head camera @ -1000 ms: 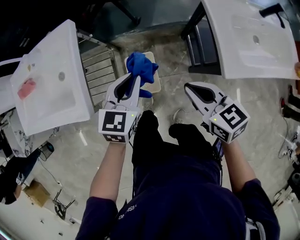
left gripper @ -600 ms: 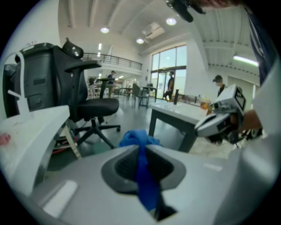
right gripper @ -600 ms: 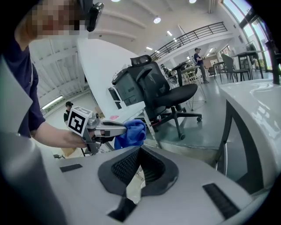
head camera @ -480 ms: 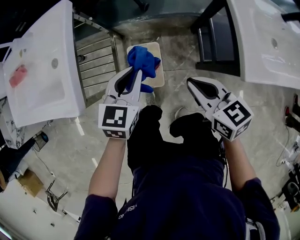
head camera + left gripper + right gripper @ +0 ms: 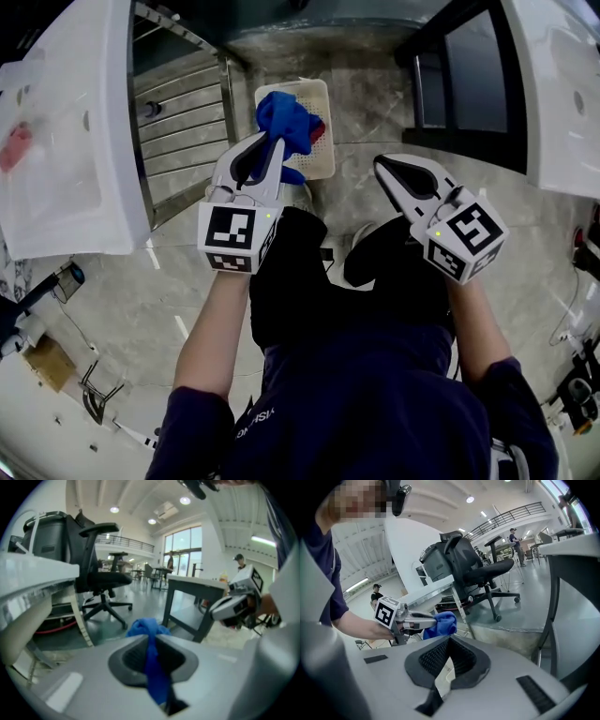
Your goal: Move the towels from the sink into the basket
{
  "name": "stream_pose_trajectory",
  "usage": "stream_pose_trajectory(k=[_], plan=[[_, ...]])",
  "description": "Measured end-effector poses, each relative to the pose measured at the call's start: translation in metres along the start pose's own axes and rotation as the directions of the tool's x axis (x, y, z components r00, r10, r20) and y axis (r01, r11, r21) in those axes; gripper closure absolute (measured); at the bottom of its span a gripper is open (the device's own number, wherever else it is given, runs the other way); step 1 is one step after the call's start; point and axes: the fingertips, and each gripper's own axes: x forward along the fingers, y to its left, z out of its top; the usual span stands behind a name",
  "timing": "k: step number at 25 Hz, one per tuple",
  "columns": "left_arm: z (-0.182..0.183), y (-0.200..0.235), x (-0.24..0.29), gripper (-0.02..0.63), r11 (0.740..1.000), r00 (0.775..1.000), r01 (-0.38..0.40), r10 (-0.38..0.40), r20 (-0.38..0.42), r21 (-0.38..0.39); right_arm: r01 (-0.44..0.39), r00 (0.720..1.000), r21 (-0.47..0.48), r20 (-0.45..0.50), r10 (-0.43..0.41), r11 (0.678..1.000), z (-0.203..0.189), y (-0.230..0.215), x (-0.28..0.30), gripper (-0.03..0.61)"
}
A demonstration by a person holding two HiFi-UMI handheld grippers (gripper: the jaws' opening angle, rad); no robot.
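clearly, left tool (image 5: 270,142) pinches a crumpled, bunched blue towel (image 5: 286,117); right tool (image 5: 382,166) closed, empty.

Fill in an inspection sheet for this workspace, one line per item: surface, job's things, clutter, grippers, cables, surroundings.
Surface: marbled floor, bare around the basket.
Job's things: blue towel held above the cream basket; something red lies inside; a pink towel remains in the white sink.
Clutter: tan box-like item on the floor.
Grippers: left gripper shut on the blue towel; right gripper shut, empty.
Cables: thin cable at the right edge.
Surroundings: second sink, office chair.
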Motion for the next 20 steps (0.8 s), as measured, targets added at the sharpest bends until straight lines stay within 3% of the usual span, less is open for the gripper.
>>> stream_pose_trajectory(k=[20], plan=[[-0.143,0.055,0.09,0.568,0.999,0.998,-0.048,0.048,-0.028,0.01,0.001,1.0,-0.056,-0.012,-0.002,0.998,-0.098,-0.066,0.085,0.572]])
